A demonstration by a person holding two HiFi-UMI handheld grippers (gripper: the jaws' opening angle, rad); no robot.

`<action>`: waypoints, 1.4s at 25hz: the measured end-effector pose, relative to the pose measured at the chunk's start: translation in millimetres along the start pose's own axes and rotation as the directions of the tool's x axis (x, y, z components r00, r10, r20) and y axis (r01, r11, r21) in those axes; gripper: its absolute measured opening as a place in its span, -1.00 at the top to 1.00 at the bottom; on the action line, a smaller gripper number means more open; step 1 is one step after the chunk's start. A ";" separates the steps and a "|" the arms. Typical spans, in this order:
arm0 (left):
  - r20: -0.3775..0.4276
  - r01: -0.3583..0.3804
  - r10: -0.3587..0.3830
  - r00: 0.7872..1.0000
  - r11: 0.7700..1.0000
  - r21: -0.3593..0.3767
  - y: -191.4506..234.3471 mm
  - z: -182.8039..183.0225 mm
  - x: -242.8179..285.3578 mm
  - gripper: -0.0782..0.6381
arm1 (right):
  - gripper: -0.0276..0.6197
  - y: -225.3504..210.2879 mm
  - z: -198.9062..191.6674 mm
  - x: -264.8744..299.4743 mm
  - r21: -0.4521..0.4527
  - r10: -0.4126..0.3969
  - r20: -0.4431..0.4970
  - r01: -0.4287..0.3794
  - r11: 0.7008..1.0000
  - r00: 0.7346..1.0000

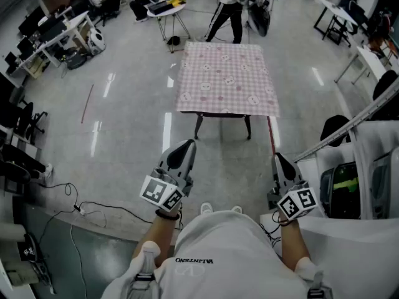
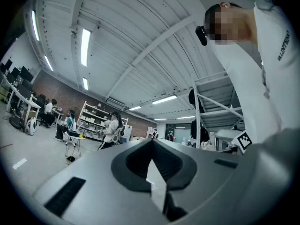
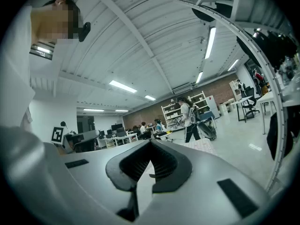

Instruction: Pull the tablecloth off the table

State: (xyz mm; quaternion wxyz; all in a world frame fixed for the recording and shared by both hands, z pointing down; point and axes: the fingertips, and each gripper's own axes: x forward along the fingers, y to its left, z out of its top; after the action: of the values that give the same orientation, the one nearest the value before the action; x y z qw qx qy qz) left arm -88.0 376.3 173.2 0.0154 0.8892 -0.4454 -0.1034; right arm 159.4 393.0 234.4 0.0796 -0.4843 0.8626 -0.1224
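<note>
Forearms come up from the bottom of the head view, and I have a tool at the end of each: the left gripper [image 1: 186, 144] and the right gripper [image 1: 276, 158], both held out over the floor [image 1: 124, 123] and well apart from each other. In the left gripper view the jaws are pressed together with nothing between them, the dark ribbed pads meeting along a seam. The right gripper view shows the same, jaws closed on nothing. Black cables [image 1: 100, 209] trail across the floor to my lower left, and a white housing [image 1: 380, 139] with something green inside sits close on my right. Ahead of both grippers, across a stretch of floor, stands the table [image 1: 198, 124], only its dark legs showing under the tablecloth [image 1: 225, 76]. That cloth is pink check with small white figures. It lies flat, covers the whole top and hangs over the near edge, and neither gripper touches it. Beyond the far edge a person [image 1: 225, 8] in dark trousers stands beside a small round table [image 1: 167, 8], and desks [image 1: 53, 33] line the far left.
</note>
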 end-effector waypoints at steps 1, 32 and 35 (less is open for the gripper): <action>0.000 0.001 -0.001 1.000 1.000 -0.003 0.1 -1.0 0.2 0.78 | 0.89 -0.4 -1.3 -0.1 -0.001 -0.002 -0.002 0.002 1.000 1.000; -0.055 0.050 -0.057 0.997 0.992 -0.117 53.7 -26.0 -44.6 0.73 | 0.84 41.5 -27.5 50.2 0.095 -0.048 -0.028 0.050 0.994 0.998; -0.064 0.049 -0.056 0.996 0.994 -0.100 54.4 -30.3 -41.6 0.63 | 0.73 43.2 -30.2 53.5 0.061 -0.046 -0.046 0.049 0.997 0.998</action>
State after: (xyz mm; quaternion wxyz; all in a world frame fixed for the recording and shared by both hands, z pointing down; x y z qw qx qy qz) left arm -149.2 374.7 216.4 0.0715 0.9017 -0.4155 -0.0958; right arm 88.7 372.9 249.8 0.0726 -0.4991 0.8482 -0.1618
